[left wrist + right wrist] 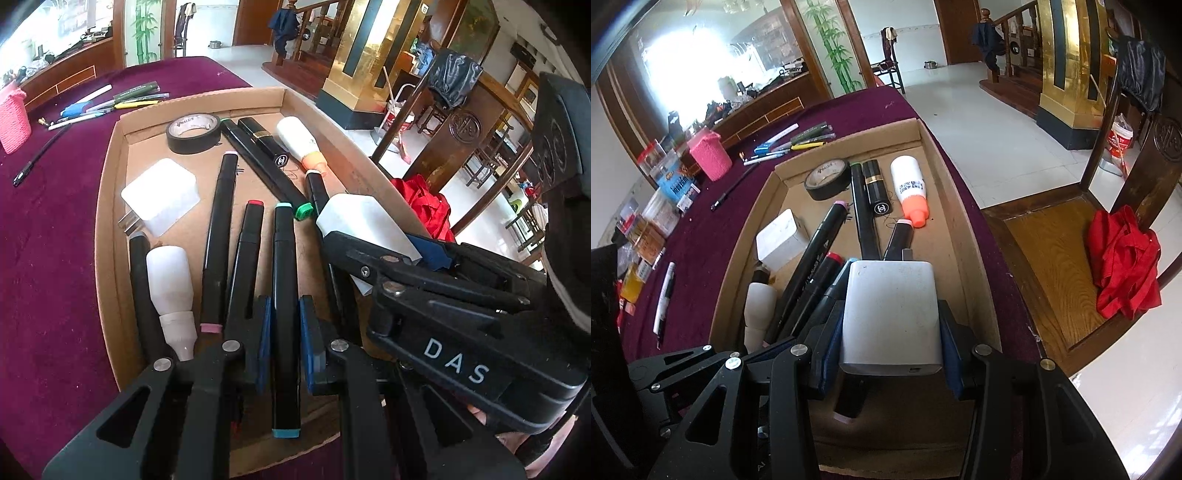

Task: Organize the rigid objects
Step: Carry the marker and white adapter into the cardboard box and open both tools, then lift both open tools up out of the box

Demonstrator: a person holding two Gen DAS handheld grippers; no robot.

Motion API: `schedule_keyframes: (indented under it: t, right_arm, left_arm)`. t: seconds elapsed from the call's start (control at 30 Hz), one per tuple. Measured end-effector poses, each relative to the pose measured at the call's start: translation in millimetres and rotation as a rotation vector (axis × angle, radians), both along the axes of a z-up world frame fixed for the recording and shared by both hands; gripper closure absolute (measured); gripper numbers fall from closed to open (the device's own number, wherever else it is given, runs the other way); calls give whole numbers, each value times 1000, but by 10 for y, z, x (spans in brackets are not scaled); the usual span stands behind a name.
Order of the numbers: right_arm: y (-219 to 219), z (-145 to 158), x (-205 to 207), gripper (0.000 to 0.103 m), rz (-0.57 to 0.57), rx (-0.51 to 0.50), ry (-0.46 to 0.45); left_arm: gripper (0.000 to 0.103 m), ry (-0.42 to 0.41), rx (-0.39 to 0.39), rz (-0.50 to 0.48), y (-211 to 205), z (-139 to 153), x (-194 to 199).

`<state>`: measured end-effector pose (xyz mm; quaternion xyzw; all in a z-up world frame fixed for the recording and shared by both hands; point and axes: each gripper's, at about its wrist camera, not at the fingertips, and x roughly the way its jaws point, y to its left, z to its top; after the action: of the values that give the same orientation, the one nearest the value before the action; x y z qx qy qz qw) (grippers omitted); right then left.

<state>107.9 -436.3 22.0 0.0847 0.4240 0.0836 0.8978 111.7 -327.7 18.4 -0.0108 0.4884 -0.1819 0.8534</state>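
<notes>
Left gripper (284, 343) is clamped on a black marker with teal end caps (285, 295), blue pads pressing both sides of its barrel. The marker lies lengthwise inside the cardboard tray (110, 206), near the tray's closest edge.

Right gripper (892, 354) is closed on a white charger block (892, 314), pads tight against its two flat sides, prongs pointing toward the far end of the tray. The block is above the tray's near-right part (whether it touches the tray floor I cannot tell).

Also in the tray: a second white charger (160, 195) by the left wall, a roll of black tape (194, 133) at the far end, a black lipstick tube (876, 190) just right of the tape, a white bottle with orange cap (910, 194) near the right wall, a pink-capped marker (219, 240) and a red-capped marker (245, 254) mid-tray, and a white bottle (171, 291) at the near-left.

Outside the tray, beyond its far-left corner: loose pens (798, 142) and a pink knit cup (709, 153).
</notes>
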Motion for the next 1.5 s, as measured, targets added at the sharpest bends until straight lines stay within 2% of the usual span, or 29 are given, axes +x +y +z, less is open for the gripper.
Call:
schedule_keyframes:
  t: [0.5,0.9,1.2,1.5]
  right_arm:
    - [9,30,-81,61,-13,-4,6]
    - [84,273,-325,61,-12,19,-70]
    - [314,417,-474,57,19,85,-127]
    - [738,457,-508,57,101,91,-144]
  left_arm:
    - [87,41,-1,-13,17,-46,-70]
    - [86,45,-37,-47,96,55,-209]
    - [86,9,-88,-17,447,252,-340]
    - [86,-27,-132,52,1026,376,-467]
